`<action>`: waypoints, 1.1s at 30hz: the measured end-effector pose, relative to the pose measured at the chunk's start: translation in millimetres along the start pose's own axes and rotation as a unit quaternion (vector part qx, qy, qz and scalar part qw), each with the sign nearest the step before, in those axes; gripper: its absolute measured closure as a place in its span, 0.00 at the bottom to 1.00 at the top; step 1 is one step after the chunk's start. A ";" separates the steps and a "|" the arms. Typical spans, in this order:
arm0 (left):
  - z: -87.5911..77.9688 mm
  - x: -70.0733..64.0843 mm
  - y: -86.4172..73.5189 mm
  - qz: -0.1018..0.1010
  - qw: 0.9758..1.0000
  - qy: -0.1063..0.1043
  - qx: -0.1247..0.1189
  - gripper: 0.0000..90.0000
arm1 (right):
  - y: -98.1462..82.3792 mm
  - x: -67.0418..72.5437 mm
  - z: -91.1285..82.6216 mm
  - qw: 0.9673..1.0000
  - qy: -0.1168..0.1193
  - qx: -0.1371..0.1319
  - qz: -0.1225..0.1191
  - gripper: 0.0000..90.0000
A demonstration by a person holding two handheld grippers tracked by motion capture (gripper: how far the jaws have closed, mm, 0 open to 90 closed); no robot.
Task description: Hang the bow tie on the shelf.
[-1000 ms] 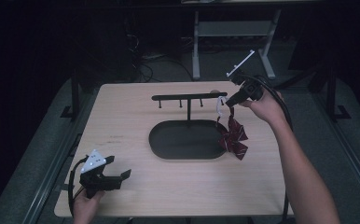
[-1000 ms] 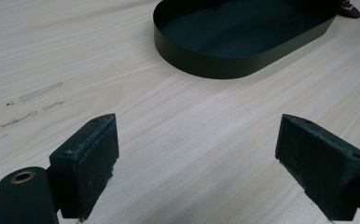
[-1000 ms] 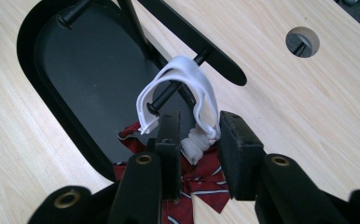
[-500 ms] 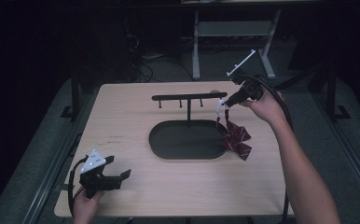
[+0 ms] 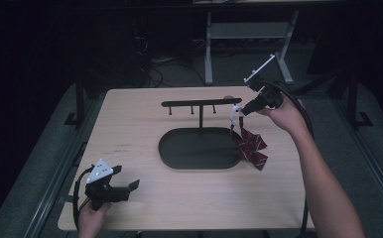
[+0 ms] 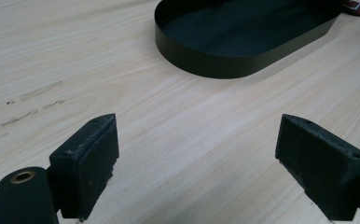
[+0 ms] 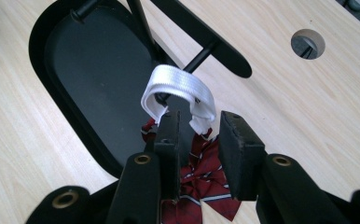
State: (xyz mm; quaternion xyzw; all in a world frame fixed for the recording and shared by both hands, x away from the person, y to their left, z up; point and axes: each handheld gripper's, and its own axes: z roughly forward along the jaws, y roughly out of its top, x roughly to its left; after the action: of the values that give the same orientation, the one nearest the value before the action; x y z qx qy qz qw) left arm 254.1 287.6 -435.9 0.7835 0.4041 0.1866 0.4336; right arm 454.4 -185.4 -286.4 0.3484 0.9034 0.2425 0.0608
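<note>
High view: right gripper (image 5: 240, 111) at the rack's (image 5: 201, 103) end, bow tie (image 5: 250, 148) hanging below its jaws. Left gripper (image 5: 130, 187) low over the table (image 5: 130, 124), jaws apart, nothing between.

Left gripper view: tray (image 6: 225, 65) well ahead of the jaws.

Right gripper view: jaws narrowly apart around the white strap (image 7: 178, 84), looped over a peg (image 7: 201, 56); grip unclear.

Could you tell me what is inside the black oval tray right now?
The black oval tray holds its stand's post; the red bow tie overlaps its right rim, hiding that edge.
</note>
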 end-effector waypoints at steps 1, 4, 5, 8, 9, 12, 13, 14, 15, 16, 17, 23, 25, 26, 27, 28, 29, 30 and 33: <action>0.1 0.1 0.1 -0.001 1.000 0.000 0.000 0.15 | -0.9 -0.3 -0.1 1.000 0.001 -0.001 0.000 0.77; 0.1 0.3 0.5 -0.001 1.000 0.001 0.002 0.15 | -4.7 -1.2 -1.4 1.000 0.009 -0.001 0.001 0.76; 0.1 0.3 0.5 -0.001 1.000 0.001 0.002 0.15 | -5.3 -1.5 -1.7 1.000 0.009 -0.001 0.001 0.76; 1.0 0.9 0.8 -0.002 1.000 0.001 0.000 0.14 | -7.5 -2.2 -2.4 1.000 0.011 -0.002 0.002 0.75; 1.2 1.4 0.8 0.000 1.000 0.001 0.003 0.15 | -8.7 -2.6 -2.8 1.000 0.012 -0.003 0.000 0.75; 2.0 1.0 0.1 -0.003 1.000 0.000 0.004 0.15 | -13.0 -3.7 -4.5 1.000 0.017 -0.007 0.002 0.73; 1.9 1.1 -0.5 -0.002 1.000 0.000 0.004 0.15 | -16.5 -4.8 -5.3 1.000 0.018 -0.010 0.005 0.72; 1.9 1.1 -0.5 -0.002 1.000 0.000 0.004 0.15 | -16.5 -4.8 -5.3 1.000 0.018 -0.010 0.005 0.72; 1.7 0.9 -0.6 -0.004 1.000 0.000 0.003 0.15 | -18.1 -5.1 -5.5 1.000 0.019 -0.011 0.005 0.71; 1.4 1.0 -0.6 -0.004 1.000 0.001 0.003 0.15 | -22.7 -5.6 -5.3 1.000 0.023 -0.014 0.007 0.70; 1.1 1.2 -0.6 -0.003 1.000 0.001 0.003 0.15 | -22.7 -5.6 -5.3 1.000 0.023 -0.014 0.007 0.70; 1.1 -0.3 -1.7 0.001 1.000 -0.001 0.007 0.15 | -30.9 -7.7 -1.9 0.999 0.032 -0.010 0.013 0.67; 0.2 -0.8 -1.6 -0.001 1.000 -0.001 0.002 0.15 | -31.9 -7.1 -1.6 0.999 0.029 -0.011 0.014 0.66; -0.2 -0.5 -1.5 0.000 1.000 -0.001 0.003 0.15 | -32.3 -7.0 -1.7 0.999 0.030 -0.012 0.013 0.66; -0.2 -0.2 -1.4 -0.001 1.000 0.000 0.003 0.14 | -32.6 -6.8 -1.6 0.999 0.029 -0.013 0.012 0.66; 0.1 -0.1 -1.7 -0.003 1.000 0.000 0.003 0.15 | -33.0 -6.2 -1.6 0.999 0.029 -0.013 0.012 0.65; 0.2 0.0 -1.7 -0.003 1.000 -0.001 0.004 0.15 | -33.4 -5.6 -1.6 0.999 0.028 -0.013 0.011 0.64; 0.4 0.0 -1.9 -0.003 1.000 -0.001 0.004 0.14 | -33.7 -5.1 -1.4 1.000 0.026 -0.013 0.011 0.64; -0.1 -0.1 -1.7 0.000 1.000 -0.002 0.003 0.14 | -35.7 -4.7 -0.8 0.999 0.028 -0.015 0.011 0.63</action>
State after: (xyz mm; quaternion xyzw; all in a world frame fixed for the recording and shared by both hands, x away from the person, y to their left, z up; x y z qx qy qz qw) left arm 253.1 288.0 -437.2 0.7851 0.4043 0.1838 0.4318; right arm 436.3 -211.7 -303.1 0.3504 0.8972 0.2661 0.0384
